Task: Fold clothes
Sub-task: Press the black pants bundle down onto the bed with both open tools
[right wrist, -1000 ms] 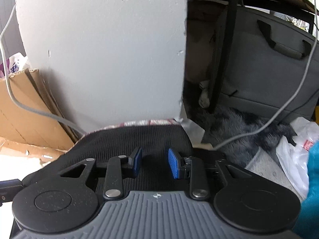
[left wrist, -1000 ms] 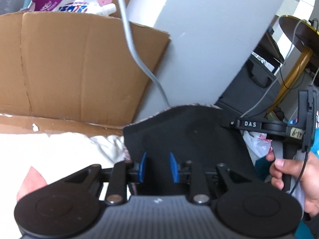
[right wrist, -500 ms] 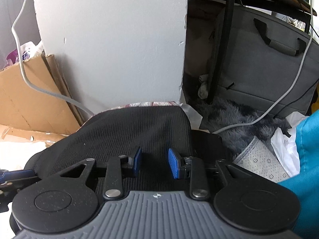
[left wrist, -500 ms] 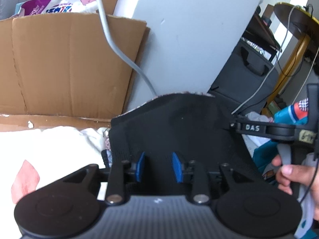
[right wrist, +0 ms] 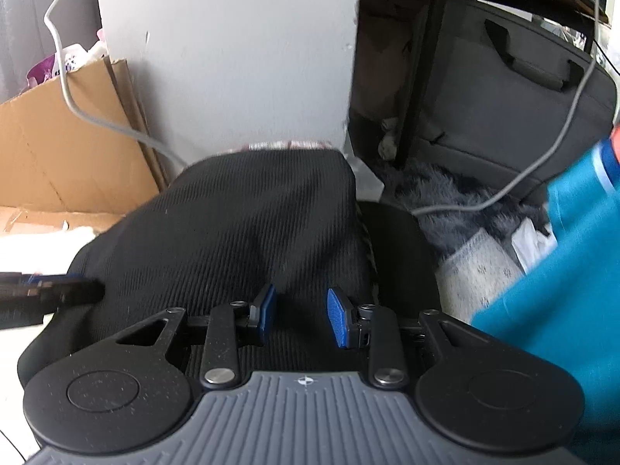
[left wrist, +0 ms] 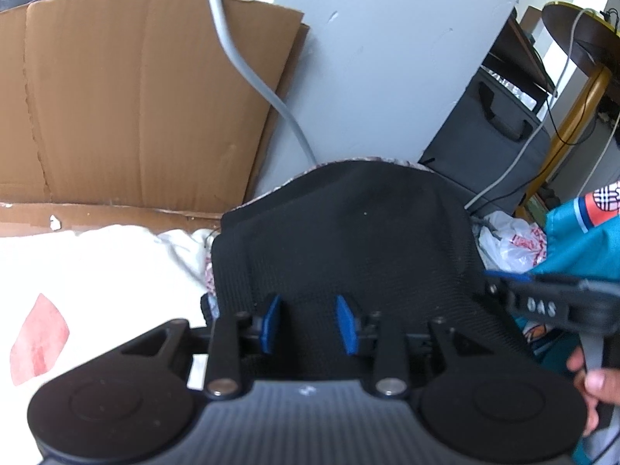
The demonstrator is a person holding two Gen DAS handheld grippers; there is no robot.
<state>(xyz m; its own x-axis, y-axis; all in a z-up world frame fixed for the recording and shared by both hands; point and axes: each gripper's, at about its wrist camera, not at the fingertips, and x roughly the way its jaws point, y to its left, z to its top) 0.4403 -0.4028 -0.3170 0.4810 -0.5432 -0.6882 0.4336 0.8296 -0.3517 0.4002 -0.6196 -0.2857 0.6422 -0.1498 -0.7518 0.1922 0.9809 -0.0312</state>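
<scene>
Left gripper (left wrist: 308,323): jaws opening, nothing pinched, over black knit garment (left wrist: 348,240).
Right gripper (right wrist: 300,316): partly open, empty, above same cloth.
Garment: draped folded on white bedding (left wrist: 97,271).
Handling: soft, light, limp; pinch a folded edge.

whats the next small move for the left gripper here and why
Probably finish opening the left gripper and lift it clear. Its jaws are opening, with the folded black ribbed garment lying under and between the blue pads; I can't tell if they pinch it. The garment looks flat and folded, so the hold seems no longer needed.
</scene>
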